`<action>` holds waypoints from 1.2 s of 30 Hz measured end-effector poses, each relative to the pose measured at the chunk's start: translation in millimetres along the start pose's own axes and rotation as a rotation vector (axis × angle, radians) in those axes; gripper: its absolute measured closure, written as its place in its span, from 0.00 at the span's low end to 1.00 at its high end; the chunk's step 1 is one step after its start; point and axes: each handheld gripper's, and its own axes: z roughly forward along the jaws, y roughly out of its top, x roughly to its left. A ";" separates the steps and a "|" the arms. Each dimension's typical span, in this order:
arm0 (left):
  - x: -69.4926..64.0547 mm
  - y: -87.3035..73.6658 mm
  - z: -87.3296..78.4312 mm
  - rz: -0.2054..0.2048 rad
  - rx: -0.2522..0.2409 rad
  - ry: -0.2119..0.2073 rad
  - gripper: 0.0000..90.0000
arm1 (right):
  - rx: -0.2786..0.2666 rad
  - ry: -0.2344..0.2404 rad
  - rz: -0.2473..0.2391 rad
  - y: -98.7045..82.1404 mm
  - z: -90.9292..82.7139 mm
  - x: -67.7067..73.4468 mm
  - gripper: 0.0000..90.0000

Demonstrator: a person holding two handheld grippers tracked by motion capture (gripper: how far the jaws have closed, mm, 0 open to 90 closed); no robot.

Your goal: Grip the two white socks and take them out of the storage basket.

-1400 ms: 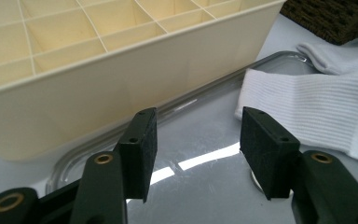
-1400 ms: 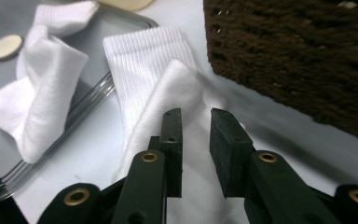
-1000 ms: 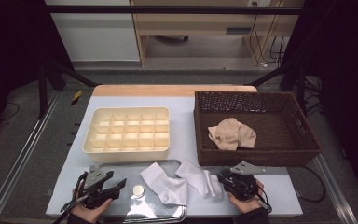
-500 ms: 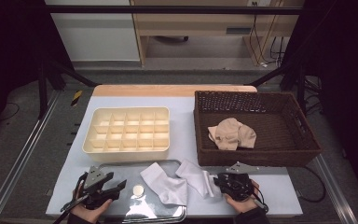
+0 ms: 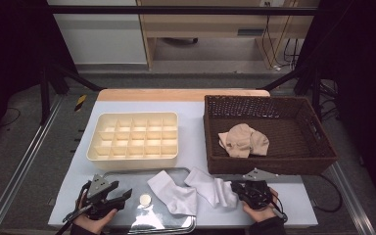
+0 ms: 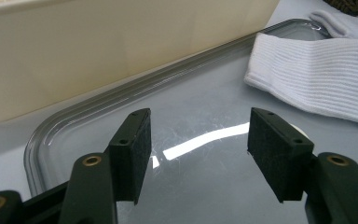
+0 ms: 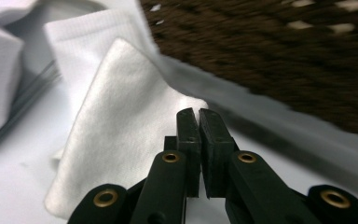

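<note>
The right tongs point(image 7: 199, 114) have just closed, and whether they pinch the white sock's point(image 5: 213, 188) edge cannot be told. The high view shows the sock lying across the worktop point(image 5: 191, 107), long axis left-right, before the basket point(image 5: 323, 142). The left tongs point(image 6: 198, 140) stand spread over the tray point(image 6: 74, 123).

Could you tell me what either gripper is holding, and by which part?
The right gripper has just closed on the edge of the white sock. The left gripper stands open, holding nothing.
</note>
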 end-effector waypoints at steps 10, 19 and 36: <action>0.6 -0.2 0.4 -0.003 0.006 -0.004 0.44 | -0.012 -0.209 0.010 -0.6 -15.5 -27.5 0.96; 2.4 1.8 -1.3 -0.019 -0.006 -0.019 0.45 | -0.074 -0.186 0.014 4.2 -19.6 -23.6 0.87; -2.6 40.5 -29.0 0.014 -0.094 -0.027 0.54 | -0.146 0.080 -0.048 31.6 -2.7 42.7 0.79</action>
